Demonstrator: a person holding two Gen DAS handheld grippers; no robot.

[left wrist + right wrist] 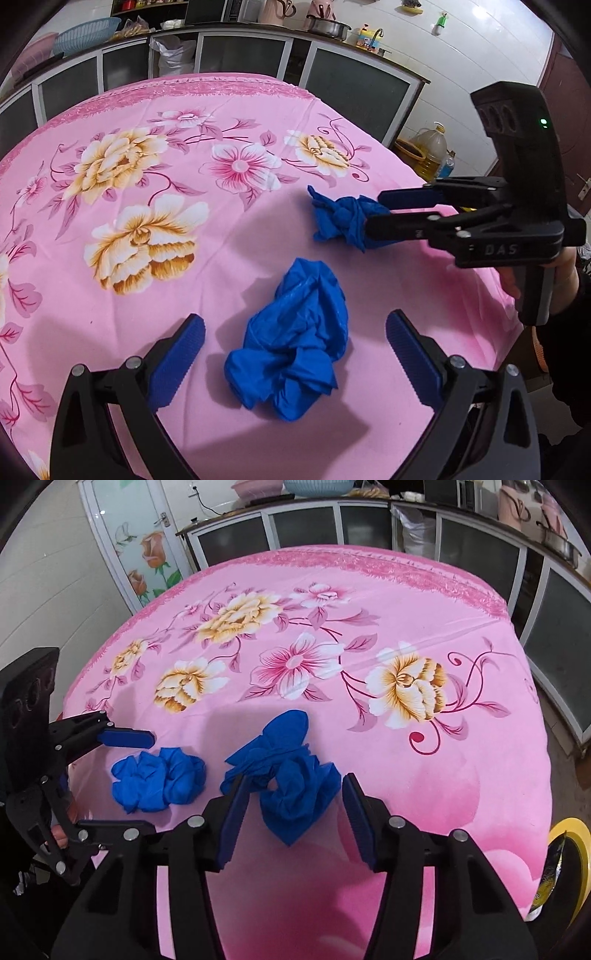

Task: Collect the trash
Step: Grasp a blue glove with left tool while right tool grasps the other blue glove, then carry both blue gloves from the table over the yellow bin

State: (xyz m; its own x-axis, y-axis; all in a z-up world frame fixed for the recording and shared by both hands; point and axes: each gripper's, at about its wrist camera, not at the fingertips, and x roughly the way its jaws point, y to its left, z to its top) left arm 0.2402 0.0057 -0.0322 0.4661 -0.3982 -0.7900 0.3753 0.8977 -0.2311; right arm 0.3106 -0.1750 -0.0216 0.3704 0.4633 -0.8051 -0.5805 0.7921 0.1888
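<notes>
Two crumpled blue gloves lie on the pink flowered tablecloth (147, 258). My left gripper (293, 336) is open, its blue pads on either side of the nearer glove (295, 350), which also shows in the right wrist view (159, 779). My right gripper (291, 805) is open around the other glove (288, 771), its pads close beside it; the glove rests on the cloth. In the left wrist view the right gripper (373, 218) comes in from the right around that glove (343, 218). The left gripper (136, 775) shows at the left of the right wrist view.
Kitchen cabinets (240, 55) stand beyond the table's far edge. An oil jug (432, 147) sits on the floor at the right. A yellow-rimmed bin (569, 867) with a wrapper in it stands at the table's near right corner.
</notes>
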